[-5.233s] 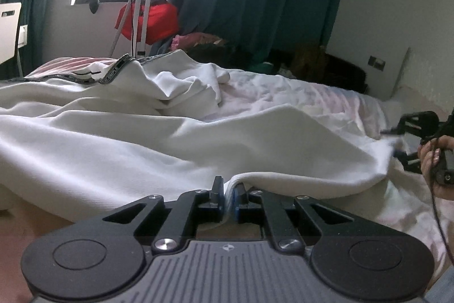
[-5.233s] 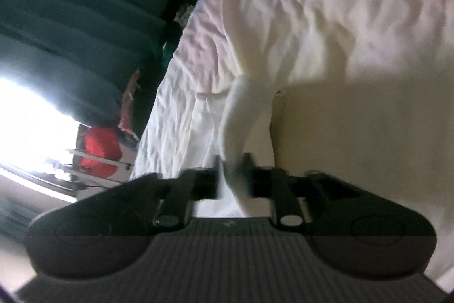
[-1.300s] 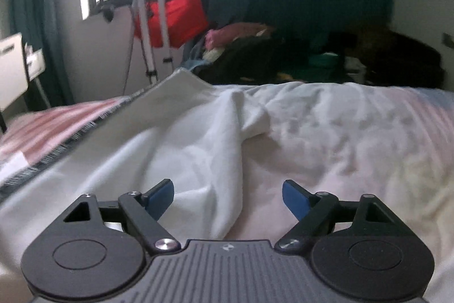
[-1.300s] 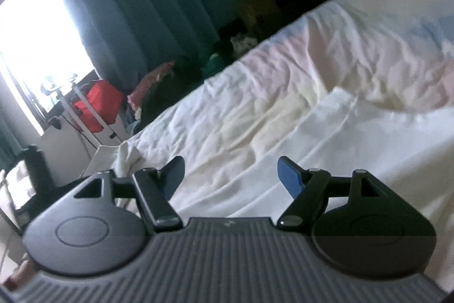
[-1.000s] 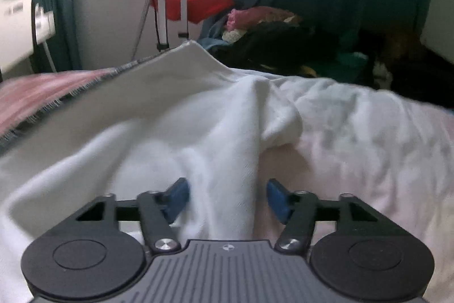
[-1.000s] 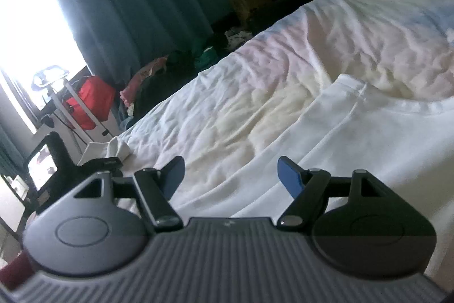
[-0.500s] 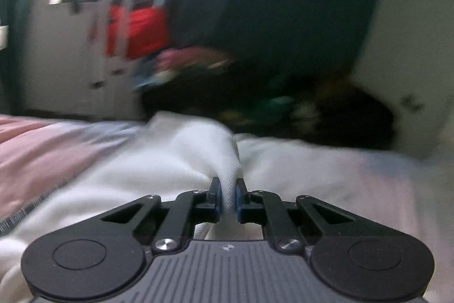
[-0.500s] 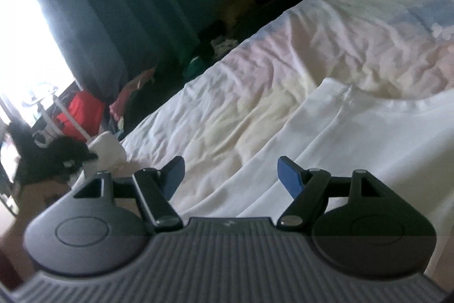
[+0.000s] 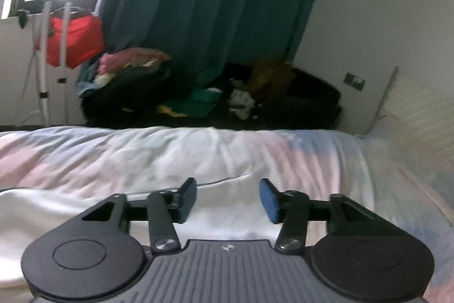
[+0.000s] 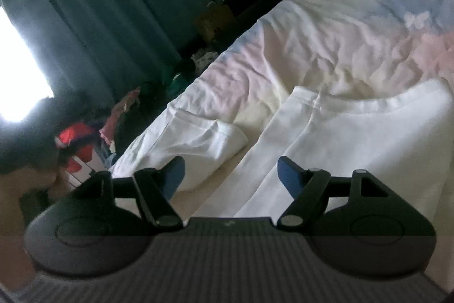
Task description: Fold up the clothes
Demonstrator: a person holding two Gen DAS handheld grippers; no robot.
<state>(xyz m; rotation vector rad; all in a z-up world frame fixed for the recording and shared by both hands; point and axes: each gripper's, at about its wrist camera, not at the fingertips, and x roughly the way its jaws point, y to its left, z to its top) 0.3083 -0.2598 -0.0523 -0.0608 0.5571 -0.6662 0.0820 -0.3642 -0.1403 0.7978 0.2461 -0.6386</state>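
Sleeve (image 10: 210,138) and body of the white long-sleeved top (image 10: 354,138) lie flat on the pastel bedsheet (image 10: 326,47), the sleeve stretched out to the left with its cuff end doubled over, the collar edge toward the pillow side on the right. The right gripper (image 10: 231,176) hovers over the gap between sleeve and body with its jaws wide apart and nothing between them. The left gripper (image 9: 228,202) is likewise spread wide and empty, poised above a white edge of the garment with a thin dark seam line just ahead of its fingertips (image 9: 187,199); which part of the top that edge belongs to is hard to say, since this view is soft and shows only a strip of cloth. Beyond the bed stand teal curtains (image 9: 215,4), a heap of clothes on the floor (image 9: 136,75) and a red bag (image 9: 73,44) behind a white stand. By my reading the garment is spread out and the sleeve fold is the step in hand. The next move probably calls for pinching the sleeve near its cuff, lifting it only a little so the body stays undisturbed, and laying it across the chest with the fold line straight along the shoulder seam.
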